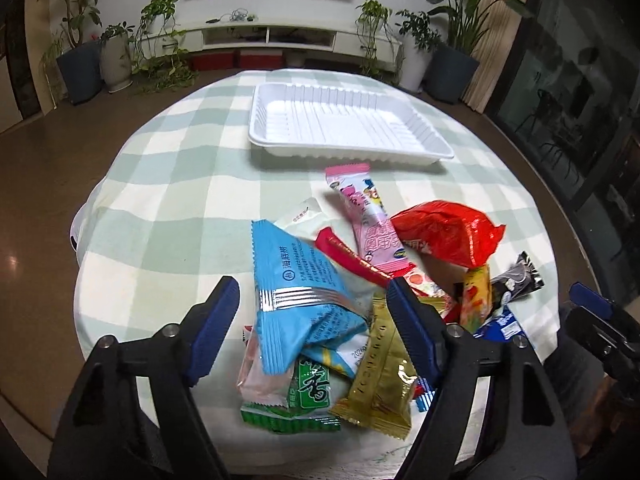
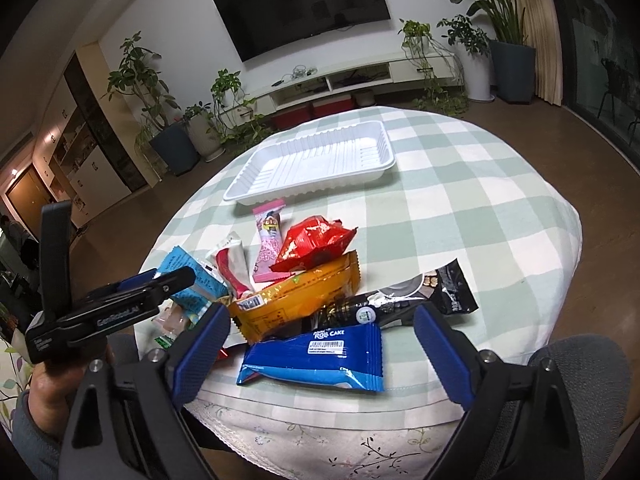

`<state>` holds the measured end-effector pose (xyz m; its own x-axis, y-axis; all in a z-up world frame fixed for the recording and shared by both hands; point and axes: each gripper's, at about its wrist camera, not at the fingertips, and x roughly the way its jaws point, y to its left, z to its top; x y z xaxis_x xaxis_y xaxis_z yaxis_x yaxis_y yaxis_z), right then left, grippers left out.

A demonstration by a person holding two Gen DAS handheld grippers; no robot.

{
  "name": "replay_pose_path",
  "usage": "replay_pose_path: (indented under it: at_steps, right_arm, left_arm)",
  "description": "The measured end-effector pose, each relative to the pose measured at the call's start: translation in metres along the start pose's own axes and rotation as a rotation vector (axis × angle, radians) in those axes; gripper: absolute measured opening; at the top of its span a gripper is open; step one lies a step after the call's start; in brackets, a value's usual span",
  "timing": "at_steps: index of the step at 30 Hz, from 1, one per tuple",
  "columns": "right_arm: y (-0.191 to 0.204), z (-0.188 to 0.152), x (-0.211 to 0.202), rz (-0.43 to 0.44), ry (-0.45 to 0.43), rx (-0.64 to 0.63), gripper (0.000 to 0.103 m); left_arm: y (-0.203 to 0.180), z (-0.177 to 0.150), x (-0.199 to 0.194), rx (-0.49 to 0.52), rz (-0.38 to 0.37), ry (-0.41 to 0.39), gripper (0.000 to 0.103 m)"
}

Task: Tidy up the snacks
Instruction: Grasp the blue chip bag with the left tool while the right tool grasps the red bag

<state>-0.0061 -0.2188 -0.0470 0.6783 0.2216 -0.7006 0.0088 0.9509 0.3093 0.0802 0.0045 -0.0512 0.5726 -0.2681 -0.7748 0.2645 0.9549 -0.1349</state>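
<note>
A pile of snack packets lies on the checked tablecloth in front of an empty white tray point(image 1: 348, 128) point(image 2: 316, 164). My left gripper point(image 1: 312, 296) is open, its fingers on either side of a light blue packet point(image 1: 300, 300), just above the pile. A gold packet point(image 1: 380, 376), a green packet point(image 1: 308, 396), a pink stick point(image 1: 368, 224) and a red bag point(image 1: 444, 232) lie around it. My right gripper point(image 2: 322, 320) is open over a dark blue roll cake packet point(image 2: 316, 356), beside an orange packet point(image 2: 296, 296) and a black packet point(image 2: 420, 292).
The round table's near edge point(image 2: 320, 412) is just under the right gripper. The left gripper body point(image 2: 104, 308) shows at the left in the right wrist view. Potted plants point(image 1: 80, 52), a TV cabinet point(image 1: 280, 36) and a grey chair point(image 2: 580, 364) stand around.
</note>
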Motion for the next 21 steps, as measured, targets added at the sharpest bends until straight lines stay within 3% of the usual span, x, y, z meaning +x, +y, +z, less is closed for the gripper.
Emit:
replay_pose_path:
  at_steps: [1,3,5,14,21]
  right_arm:
    - [0.0,0.0,0.001,0.001,0.004,0.002,0.095]
    - [-0.002,0.0,0.003,-0.001,0.012,0.004,0.094]
    - [-0.002,-0.001,0.005,-0.004,0.016,0.0,0.094]
    - [-0.004,0.0,0.009,-0.016,0.017,-0.006,0.093]
    - [-0.003,0.008,0.011,-0.032,0.01,-0.03,0.088]
  left_arm:
    - [0.0,0.0,0.003,0.003,-0.007,0.004,0.07]
    - [0.0,0.002,0.01,0.011,-0.003,0.017,0.053]
    - [0.002,0.002,0.013,0.01,-0.001,0.02,0.042]
    - [0.001,0.0,0.027,0.053,-0.006,0.062,0.043]
    - [0.007,0.002,0.026,0.031,-0.049,0.041,0.032]
